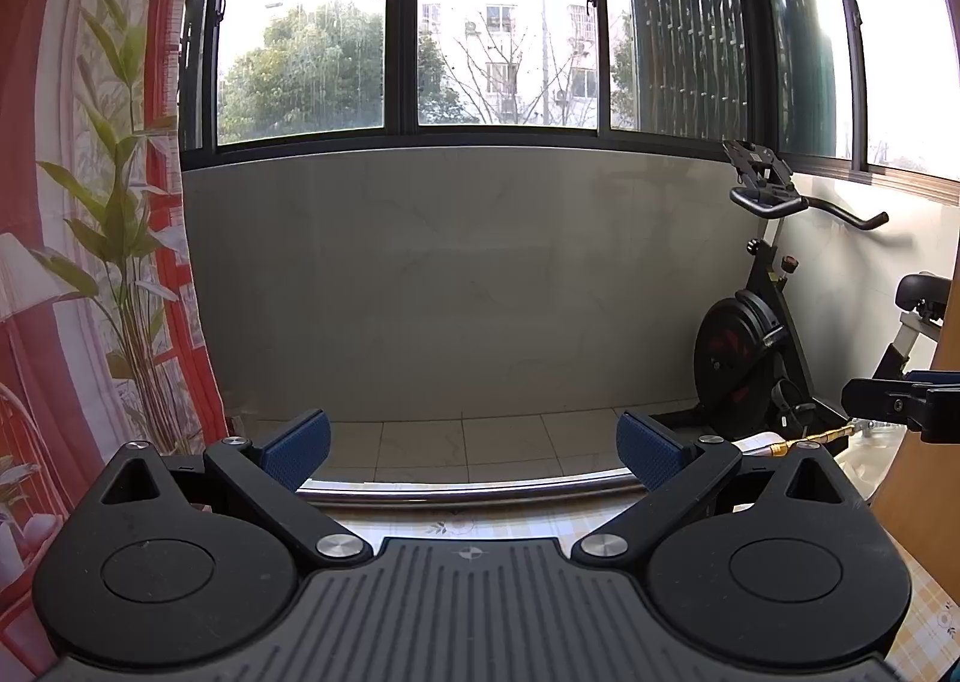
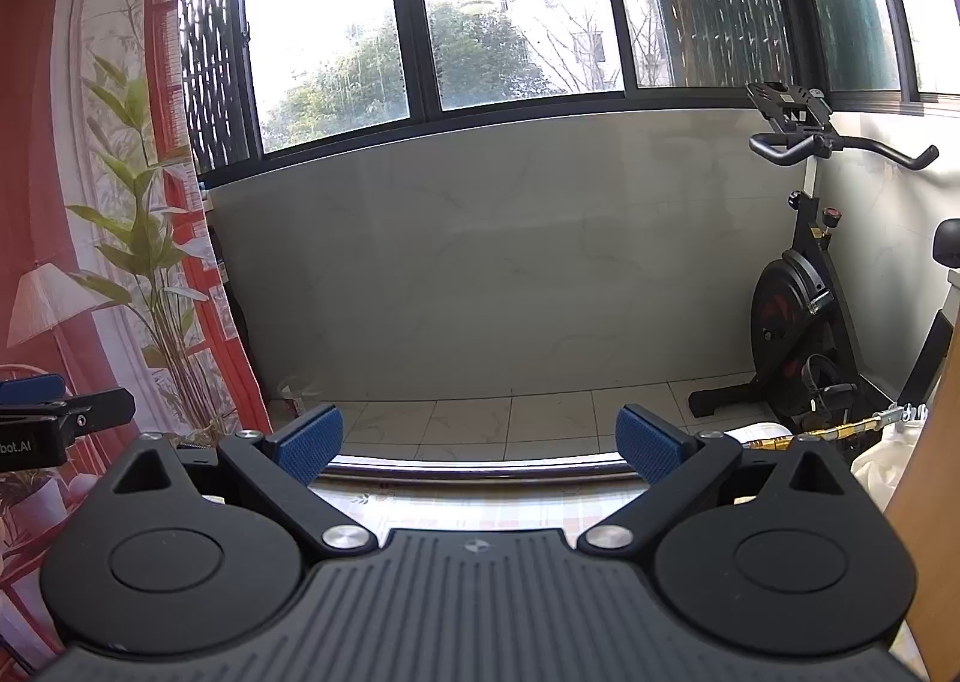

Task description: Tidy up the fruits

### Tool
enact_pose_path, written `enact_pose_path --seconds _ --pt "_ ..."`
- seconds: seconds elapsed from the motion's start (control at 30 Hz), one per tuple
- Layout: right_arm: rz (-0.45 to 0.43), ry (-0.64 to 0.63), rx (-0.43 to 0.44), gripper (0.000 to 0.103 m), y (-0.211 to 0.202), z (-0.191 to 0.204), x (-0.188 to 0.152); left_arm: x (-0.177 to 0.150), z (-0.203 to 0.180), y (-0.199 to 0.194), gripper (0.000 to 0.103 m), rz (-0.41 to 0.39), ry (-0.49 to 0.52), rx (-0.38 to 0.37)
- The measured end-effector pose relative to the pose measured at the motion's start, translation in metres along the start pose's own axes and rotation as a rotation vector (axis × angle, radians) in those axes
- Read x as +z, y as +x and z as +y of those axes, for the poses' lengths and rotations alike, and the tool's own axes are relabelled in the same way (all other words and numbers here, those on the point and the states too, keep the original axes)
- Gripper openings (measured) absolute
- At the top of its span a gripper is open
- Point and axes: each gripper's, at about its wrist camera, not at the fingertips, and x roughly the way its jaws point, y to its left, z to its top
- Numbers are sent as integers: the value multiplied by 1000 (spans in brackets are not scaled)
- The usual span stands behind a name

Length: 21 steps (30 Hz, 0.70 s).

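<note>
Your left gripper [image 1: 474,451] has its jaws spread wide, nothing between the 2 blue pads [image 1: 298,445]. Your right gripper [image 2: 480,445] is the same: jaws wide apart, pads [image 2: 309,442] bare.

No fruit shows in either wrist view, so I cannot tell where the fruits are. Both cameras point level across the room, not down at a work surface.

Left wrist view:
- Metal rail [image 1: 468,487] runs across just beyond the fingertips, at 6 o'clock of the scene.
- Checked tablecloth [image 1: 456,526] shows in the gap under the jaws, near side of the rail.
- Tiled floor [image 1: 480,442] and pale wall [image 1: 450,274] beyond it, window [image 1: 492,15] at 12 o'clock.
- Exercise bike [image 1: 756,346] at 3 o'clock against the wall.
- Red printed curtain [image 1: 90,232] with a bamboo pattern at 9 o'clock.
- Your right gripper's black tip pokes in at 3 o'clock, near the frame edge.
- Brass fitting [image 1: 828,434] just past the right pad, beside a crumpled plastic bag [image 1: 870,448].

Right wrist view:
- Same rail, tablecloth, floor and wall.
- Bike at 3 o'clock, curtain at 9 o'clock.
- Your left gripper's tip enters at 9 o'clock, with part of a printed label readable as "bot.AI".
- Wooden panel edge [image 2: 924,472] at 4 o'clock.

The 2 grippers sit side by side, apart, at about the same height.
</note>
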Motion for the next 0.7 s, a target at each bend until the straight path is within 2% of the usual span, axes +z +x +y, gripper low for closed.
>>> enact_pose_path --seconds 0.7 --pt "0 2 0 99 0 -2 1 0 2 0 102 -4 0 -13"
